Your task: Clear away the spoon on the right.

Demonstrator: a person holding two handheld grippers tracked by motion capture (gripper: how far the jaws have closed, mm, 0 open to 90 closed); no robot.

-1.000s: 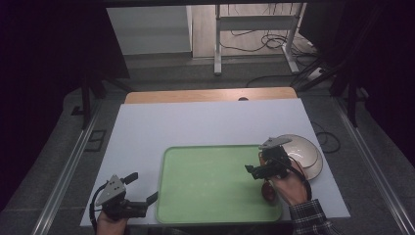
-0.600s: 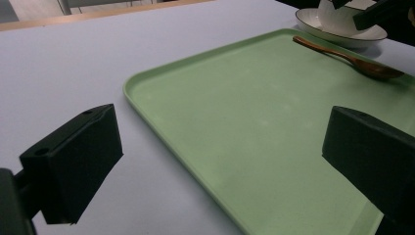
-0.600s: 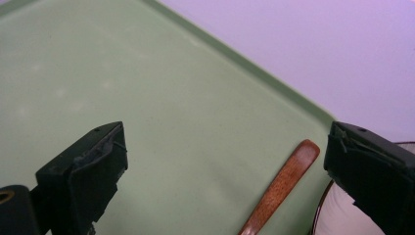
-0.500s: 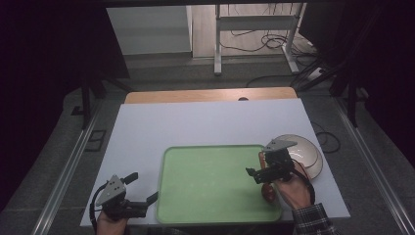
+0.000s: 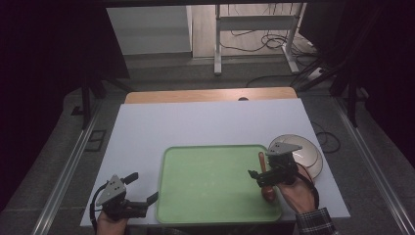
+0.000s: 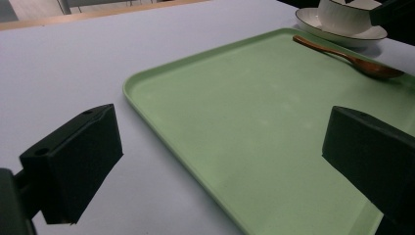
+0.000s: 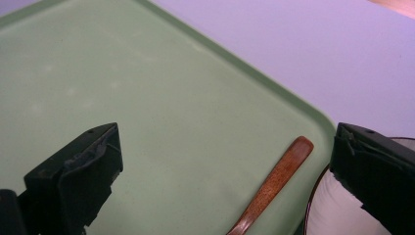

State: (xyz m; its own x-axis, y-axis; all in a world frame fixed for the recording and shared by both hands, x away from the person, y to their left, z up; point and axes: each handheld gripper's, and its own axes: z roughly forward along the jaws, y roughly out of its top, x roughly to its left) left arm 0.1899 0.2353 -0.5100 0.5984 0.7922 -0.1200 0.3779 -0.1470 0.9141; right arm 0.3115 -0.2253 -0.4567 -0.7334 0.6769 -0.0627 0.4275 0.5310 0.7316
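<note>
Right now your right tool (image 5: 262, 177) hangs over the right part of the green tray (image 5: 205, 196), its jaws spread wide with nothing between them. In the right gripper view the wooden spoon (image 7: 274, 183) lies on the tray floor between and beyond those jaws, apart from both, its handle end pointing toward the tray's far rim. From the high view the spoon (image 5: 264, 176) runs along the tray's right edge, partly hidden under your tool, bowl end nearest you. Your right hand (image 5: 296, 193) grips the tool from behind, a checked cuff showing at the wrist.

Just beside the tray's right rim sits a white bowl on a white saucer (image 5: 313, 154); in the left gripper view the bowl (image 6: 345, 17) stands beyond the spoon's handle.

Your left tool (image 5: 142, 188) rests low at the near left corner of the white desk (image 5: 147, 127), just beside the tray's left rim, jaws also wide and empty. Its view looks across the tray (image 6: 254, 127) to the spoon (image 6: 347, 56) at the far side.
</note>
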